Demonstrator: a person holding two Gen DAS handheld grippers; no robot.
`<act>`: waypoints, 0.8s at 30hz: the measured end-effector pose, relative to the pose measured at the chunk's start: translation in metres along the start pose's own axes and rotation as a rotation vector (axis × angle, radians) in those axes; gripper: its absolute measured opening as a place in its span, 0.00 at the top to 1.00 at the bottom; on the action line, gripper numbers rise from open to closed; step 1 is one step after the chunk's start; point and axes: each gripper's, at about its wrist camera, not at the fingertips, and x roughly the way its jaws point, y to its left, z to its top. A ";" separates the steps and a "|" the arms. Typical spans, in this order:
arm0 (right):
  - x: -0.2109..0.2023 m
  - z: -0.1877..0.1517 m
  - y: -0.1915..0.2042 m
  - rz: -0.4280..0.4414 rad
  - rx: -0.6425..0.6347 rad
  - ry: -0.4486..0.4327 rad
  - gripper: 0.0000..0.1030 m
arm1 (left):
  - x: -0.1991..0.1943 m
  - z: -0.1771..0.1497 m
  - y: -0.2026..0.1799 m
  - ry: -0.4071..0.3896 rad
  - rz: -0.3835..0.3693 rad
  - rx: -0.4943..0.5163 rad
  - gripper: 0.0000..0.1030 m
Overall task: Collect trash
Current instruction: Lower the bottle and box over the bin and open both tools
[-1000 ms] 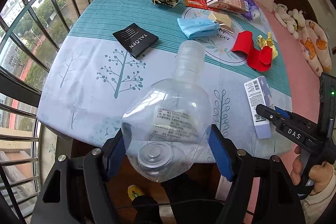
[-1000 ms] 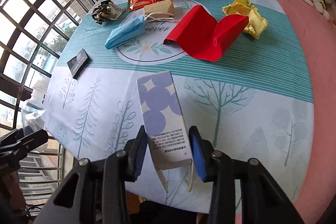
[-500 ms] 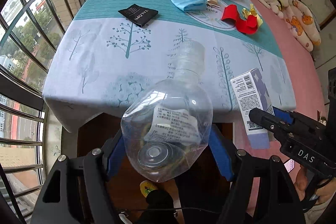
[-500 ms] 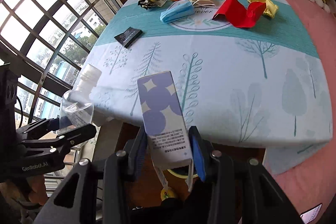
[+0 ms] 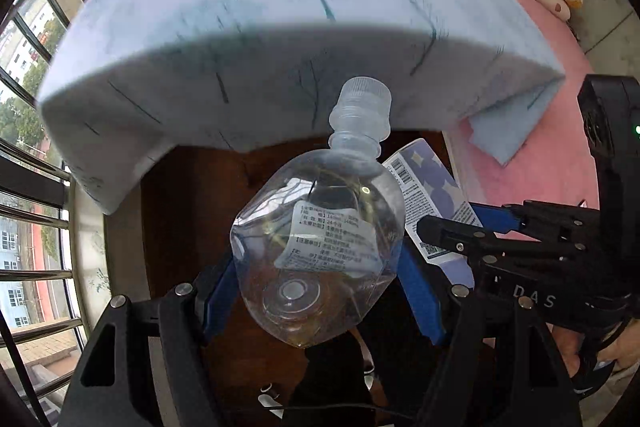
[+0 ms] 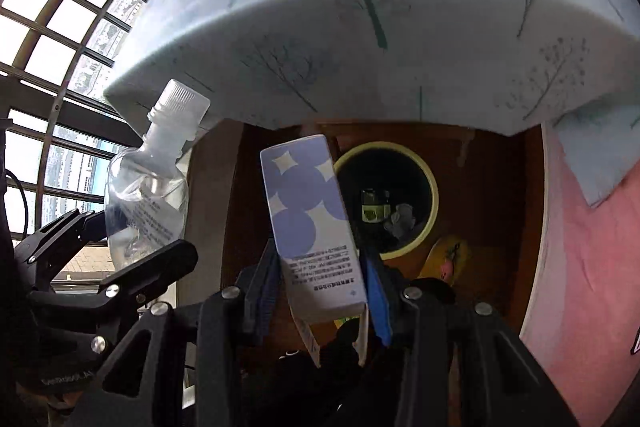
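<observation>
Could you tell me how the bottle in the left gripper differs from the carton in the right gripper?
The bottle is clear rounded plastic with a ribbed cap; the carton is an opaque flat-sided box with purple circles. The bottle looks crumpled, the carton keeps its shape, though its bottom flaps hang open. The left gripper spreads wider around the bottle than the right gripper does on the slimmer carton. Both are clamped between blue pads, below the table edge.
</observation>
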 end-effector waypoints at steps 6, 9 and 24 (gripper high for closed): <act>0.081 -0.004 -0.044 -0.037 0.097 0.073 0.61 | 0.086 -0.016 -0.001 0.053 -0.018 0.006 0.30; 0.124 0.000 -0.065 -0.043 0.133 0.095 0.61 | 0.135 -0.018 0.001 0.055 -0.001 0.028 0.29; 0.228 0.021 -0.121 0.029 0.276 0.039 0.39 | 0.259 0.002 0.023 0.027 0.089 -0.006 0.03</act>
